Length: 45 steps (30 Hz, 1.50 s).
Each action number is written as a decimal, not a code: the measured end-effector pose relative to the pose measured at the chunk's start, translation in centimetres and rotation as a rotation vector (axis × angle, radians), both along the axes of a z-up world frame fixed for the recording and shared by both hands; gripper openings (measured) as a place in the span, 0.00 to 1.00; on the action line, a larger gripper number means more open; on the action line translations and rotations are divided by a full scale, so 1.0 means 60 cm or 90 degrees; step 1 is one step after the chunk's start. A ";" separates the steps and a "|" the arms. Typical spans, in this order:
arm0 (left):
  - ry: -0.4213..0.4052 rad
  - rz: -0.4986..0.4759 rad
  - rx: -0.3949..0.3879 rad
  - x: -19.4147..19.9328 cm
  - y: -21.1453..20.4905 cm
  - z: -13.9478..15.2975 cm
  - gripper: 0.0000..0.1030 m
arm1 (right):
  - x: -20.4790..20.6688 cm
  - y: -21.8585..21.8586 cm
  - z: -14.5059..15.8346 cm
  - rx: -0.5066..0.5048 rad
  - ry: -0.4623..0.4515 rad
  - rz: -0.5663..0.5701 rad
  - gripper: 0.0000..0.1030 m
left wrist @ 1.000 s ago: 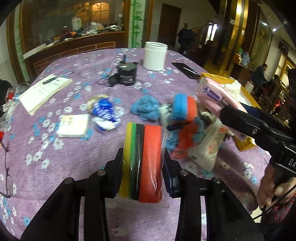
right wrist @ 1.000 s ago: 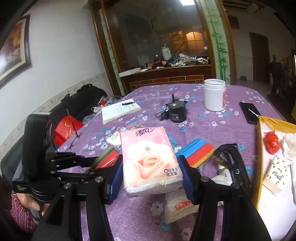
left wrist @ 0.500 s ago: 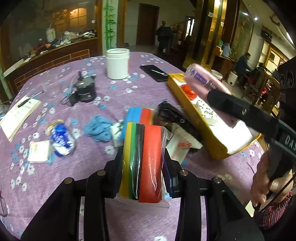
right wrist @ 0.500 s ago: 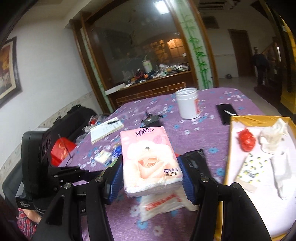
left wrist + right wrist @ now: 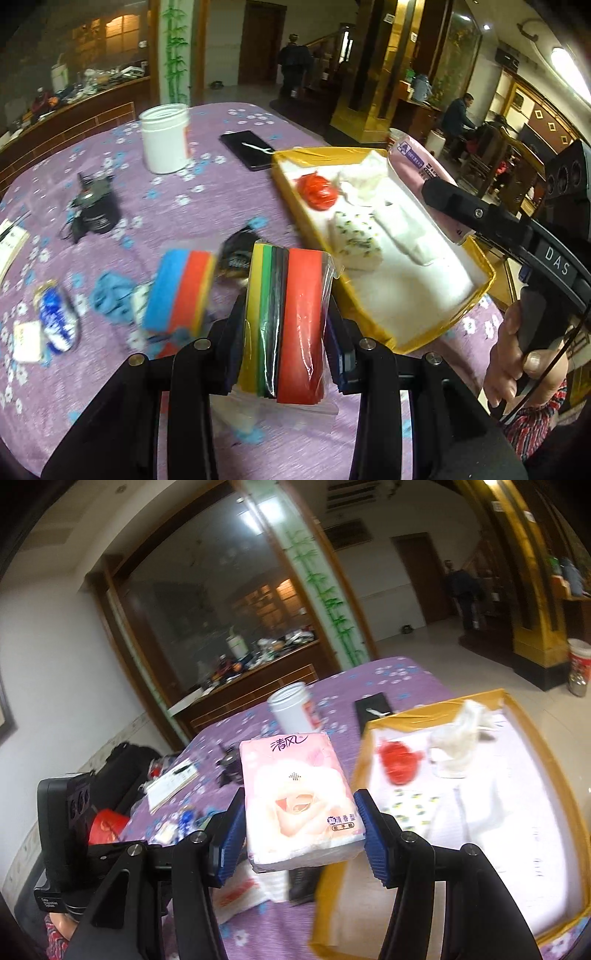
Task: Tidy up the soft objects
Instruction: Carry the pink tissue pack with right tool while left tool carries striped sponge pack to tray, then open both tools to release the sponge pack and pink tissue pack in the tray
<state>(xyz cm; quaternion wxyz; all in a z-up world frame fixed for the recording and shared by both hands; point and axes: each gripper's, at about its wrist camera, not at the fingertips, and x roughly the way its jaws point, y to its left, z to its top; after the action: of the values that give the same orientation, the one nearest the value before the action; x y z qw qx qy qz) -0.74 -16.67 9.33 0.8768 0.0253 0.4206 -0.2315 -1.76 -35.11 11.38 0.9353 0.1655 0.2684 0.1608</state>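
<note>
Sponge pack [image 5: 288, 321], a clear-wrapped stack of yellow, green, black and red layers, stands on edge pinched between the pads of the left gripper [image 5: 286, 332]. Left wrist view: the yellow-rimmed box [image 5: 369, 317] lies ahead and to the right of that pack, its near corner just beyond the right-hand finger, its long axis running away toward upper left. Inside sit a red crumpled item [image 5: 318, 191], a spotted white packet [image 5: 356, 240] and white cloth. The right gripper [image 5: 448, 197] shows at the right edge, clamping a pink tissue pack [image 5: 417, 166] over the box's far rim. A second blue-orange sponge block [image 5: 181, 291] rests on the purple tablecloth [image 5: 207, 206] to the left. Right wrist view: the right gripper [image 5: 301, 830] squeezes the tissue pack [image 5: 299, 797] flat, long axis pointing forward; the box [image 5: 360, 760] opens immediately to its right. Judgement: the right hand is nearer the box interior; the left needs a further rightward carry.
</note>
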 end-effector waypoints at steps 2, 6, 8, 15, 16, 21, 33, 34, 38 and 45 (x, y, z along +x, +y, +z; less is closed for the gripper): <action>0.007 -0.011 -0.002 0.008 -0.021 -0.001 0.34 | -0.001 -0.025 -0.002 0.007 0.003 -0.018 0.56; 0.025 -0.028 -0.014 0.023 -0.056 -0.002 0.34 | -0.005 -0.069 -0.003 0.013 0.006 -0.053 0.56; 0.031 -0.036 -0.018 0.032 -0.074 -0.003 0.34 | -0.007 -0.090 -0.006 0.014 0.009 -0.072 0.56; 0.062 -0.065 -0.021 0.055 -0.143 -0.023 0.34 | 0.004 -0.154 -0.031 0.008 0.059 -0.140 0.56; 0.066 -0.068 -0.018 0.055 -0.153 -0.027 0.34 | 0.006 -0.160 -0.034 0.007 0.065 -0.144 0.56; 0.076 -0.108 -0.003 0.037 -0.193 -0.047 0.34 | 0.014 -0.180 -0.058 -0.008 0.099 -0.161 0.56; 0.058 -0.129 0.023 0.002 -0.217 -0.071 0.34 | 0.029 -0.154 -0.107 -0.074 0.158 -0.158 0.56; 0.054 -0.130 0.025 0.000 -0.218 -0.071 0.34 | 0.029 -0.151 -0.108 -0.077 0.159 -0.157 0.57; 0.039 -0.128 0.030 -0.006 -0.222 -0.073 0.34 | 0.025 -0.145 -0.112 -0.098 0.160 -0.153 0.58; 0.027 -0.127 0.023 -0.008 -0.218 -0.068 0.36 | 0.022 -0.137 -0.107 -0.122 0.158 -0.149 0.60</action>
<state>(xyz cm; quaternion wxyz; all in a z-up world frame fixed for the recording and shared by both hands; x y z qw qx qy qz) -1.20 -29.77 5.27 0.8395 0.0780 0.4389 -0.3108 -0.44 -43.34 4.96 0.9188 0.1242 0.3746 0.0030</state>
